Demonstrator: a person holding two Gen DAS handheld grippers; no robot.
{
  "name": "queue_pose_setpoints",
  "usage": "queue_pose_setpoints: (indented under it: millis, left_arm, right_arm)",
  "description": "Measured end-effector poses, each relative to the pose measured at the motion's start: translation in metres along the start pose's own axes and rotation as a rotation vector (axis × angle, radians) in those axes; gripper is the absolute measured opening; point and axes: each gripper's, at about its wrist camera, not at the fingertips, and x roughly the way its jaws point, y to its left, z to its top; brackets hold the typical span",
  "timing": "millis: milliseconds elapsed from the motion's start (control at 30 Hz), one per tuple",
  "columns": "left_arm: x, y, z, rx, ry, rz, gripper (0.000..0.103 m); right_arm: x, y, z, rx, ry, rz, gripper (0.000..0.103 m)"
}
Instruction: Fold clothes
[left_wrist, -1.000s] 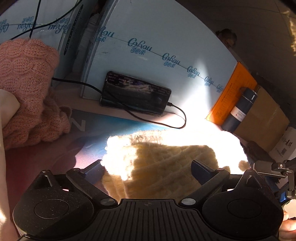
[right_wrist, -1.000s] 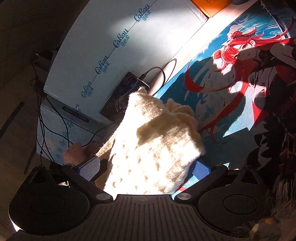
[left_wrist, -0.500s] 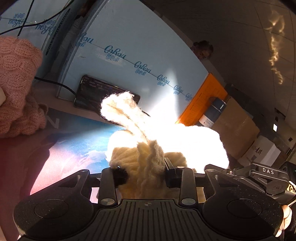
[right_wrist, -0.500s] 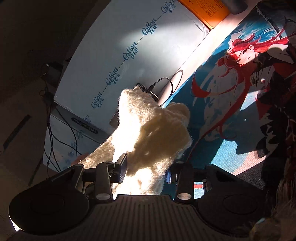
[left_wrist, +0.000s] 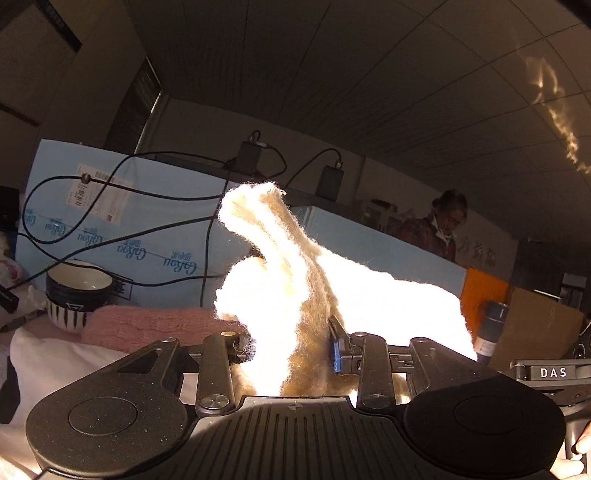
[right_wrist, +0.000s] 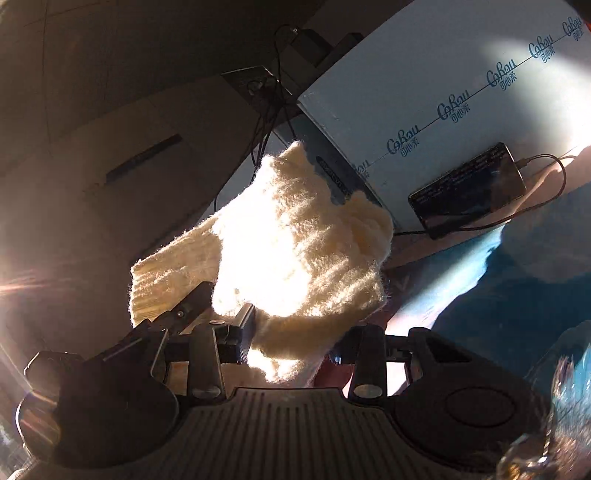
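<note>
The cream knit sweater (left_wrist: 280, 280) rose through frame centre, pinched in both the left gripper (left_wrist: 291, 350) and the right gripper (right_wrist: 291, 349).

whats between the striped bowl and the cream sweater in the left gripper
In the left wrist view, a folded pink knit lies between the striped bowl and the cream sweater, which the left gripper clamps.
</note>
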Motion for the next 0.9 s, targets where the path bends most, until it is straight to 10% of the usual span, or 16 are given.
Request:
queue_pose_setpoints:
  millis: [233,567,700,900]
  left_arm:
    - [-0.018,0.051,0.014,0.077,-0.035,0.231,0.033]
    - [0.042,0.121,0.003,0.032,0.139,0.309,0.034]
    - [0.054,0.138,-0.007,-0.036,0.174,0.366,0.053]
    - [0.065,0.145,-0.014,-0.035,0.226,0.482,0.086]
  right_arm:
    - [0.089,0.050,-0.016,-0.201,0.142,0.057,0.036]
    - [0.156,0.058,-0.033,-0.292,0.203,-0.096,0.041]
    - [0.157,0.055,-0.032,-0.324,0.192,-0.181,0.065]
    - [0.167,0.044,-0.028,-0.331,0.180,-0.315,0.076]
